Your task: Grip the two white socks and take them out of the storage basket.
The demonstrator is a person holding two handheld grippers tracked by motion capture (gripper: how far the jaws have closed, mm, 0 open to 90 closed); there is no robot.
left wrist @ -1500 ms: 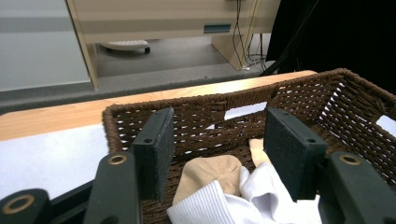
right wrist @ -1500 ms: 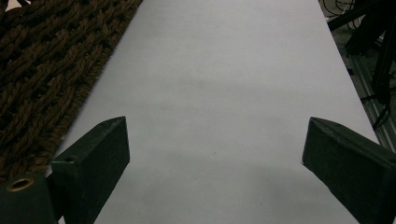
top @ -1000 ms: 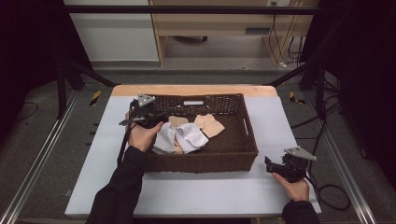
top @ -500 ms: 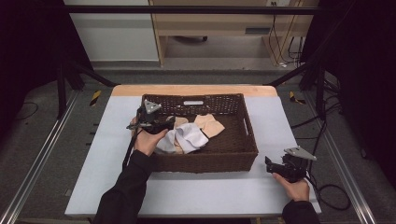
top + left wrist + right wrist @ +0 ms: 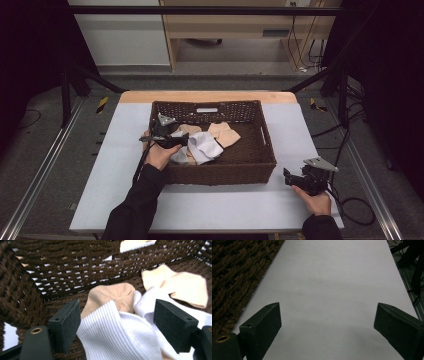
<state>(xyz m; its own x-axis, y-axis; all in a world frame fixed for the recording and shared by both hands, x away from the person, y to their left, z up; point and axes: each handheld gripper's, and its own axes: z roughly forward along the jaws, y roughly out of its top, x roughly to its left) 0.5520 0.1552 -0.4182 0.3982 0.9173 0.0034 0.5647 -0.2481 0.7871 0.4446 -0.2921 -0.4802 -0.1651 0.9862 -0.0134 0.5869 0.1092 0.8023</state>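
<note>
Crowding the basket (image 5: pixel 260 150), socks (image 5: pixel 120 335) lie between the left gripper (image 5: pixel 117 322)'s spread jaws; right gripper (image 5: pixel 327 325) likewise released.

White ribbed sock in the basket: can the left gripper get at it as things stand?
Probably yes. The left gripper is inside the wicker basket with jaws open on either side of the white ribbed sock; nothing lies on top of it there.
</note>
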